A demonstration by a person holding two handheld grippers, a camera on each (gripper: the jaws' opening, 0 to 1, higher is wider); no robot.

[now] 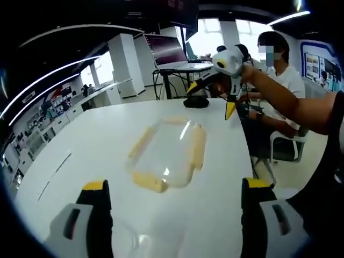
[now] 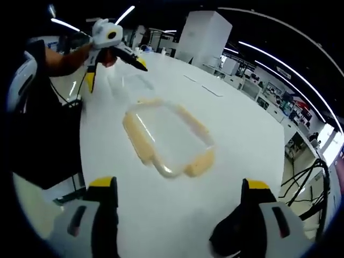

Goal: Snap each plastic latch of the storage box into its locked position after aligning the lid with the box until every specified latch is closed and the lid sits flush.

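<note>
Lid [image 1: 167, 155] lay flat straight ahead between both wide-open, empty grippers, left gripper [image 1: 174, 207] and right gripper [image 2: 180, 207], roughly equally near.

The see-through lid [image 1: 167, 153] on the white table [image 1: 97, 145] is blurry, so its pale yellow latches [image 1: 199, 148] cannot be read as up or down. A clear box [image 2: 134, 83] beyond the lid is very faint. Beside the lid, each gripper's own jaws are cut off by the picture's bottom edge.
</note>
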